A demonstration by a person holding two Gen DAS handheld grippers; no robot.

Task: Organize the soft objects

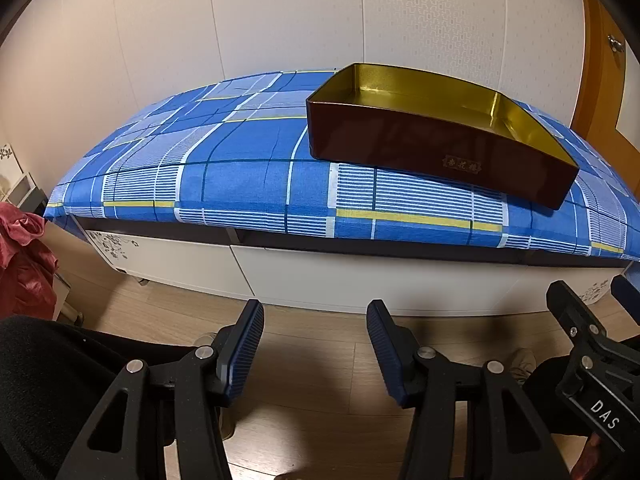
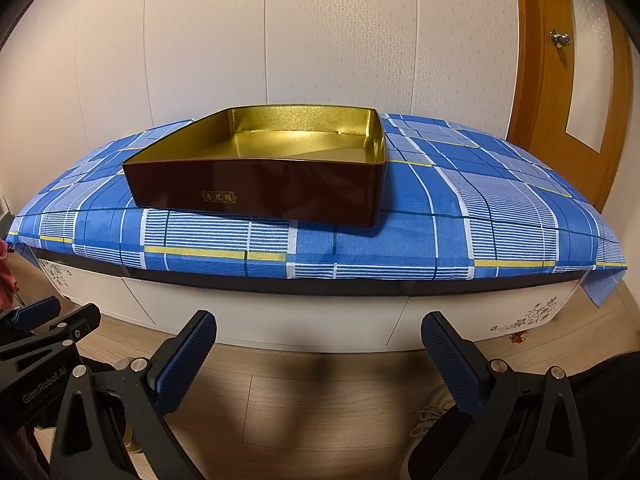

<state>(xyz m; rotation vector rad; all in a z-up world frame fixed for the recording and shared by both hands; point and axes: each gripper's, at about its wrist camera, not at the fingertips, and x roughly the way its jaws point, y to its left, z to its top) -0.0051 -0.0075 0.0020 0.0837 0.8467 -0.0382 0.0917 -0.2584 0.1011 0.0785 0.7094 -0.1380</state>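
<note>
Left wrist view: my left gripper point(image 1: 316, 312) hangs over the wood floor point(image 1: 320, 360), short of the low white cabinet point(image 1: 360, 280). Jaws apart, nothing between the blue ribbed pads point(image 1: 250, 344). A blue plaid cloth point(image 1: 240, 152) covers the cabinet top. The tin box point(image 1: 400, 136), dark red outside and gold inside, sits on the cloth toward the right end, its near wall close to the front edge. Only bare gold floor shows in the part of its inside I can see — the near wall hides the rest. The gold label on that wall is too small to read. At the left frame edge a red fabric point(image 1: 24, 264) is cut off; I cannot tell what it is. Dark clothing fills the lower left corner. My right gripper point(image 1: 592, 344) intrudes at the lower right, partly cropped.

Right wrist view: my right gripper point(image 2: 320, 340) is also over the floor before the cabinet front, jaws wide apart and empty. Here the box sits left of the cloth's middle, well back from the right end, where a cloth corner droops over the edge. My left gripper shows only partly at the lower left — its gap is not readable from here. A wooden door point(image 2: 560, 80) stands at the right. A pale shoe point(image 2: 432, 412) peeks out behind my right finger, mostly hidden.
</note>
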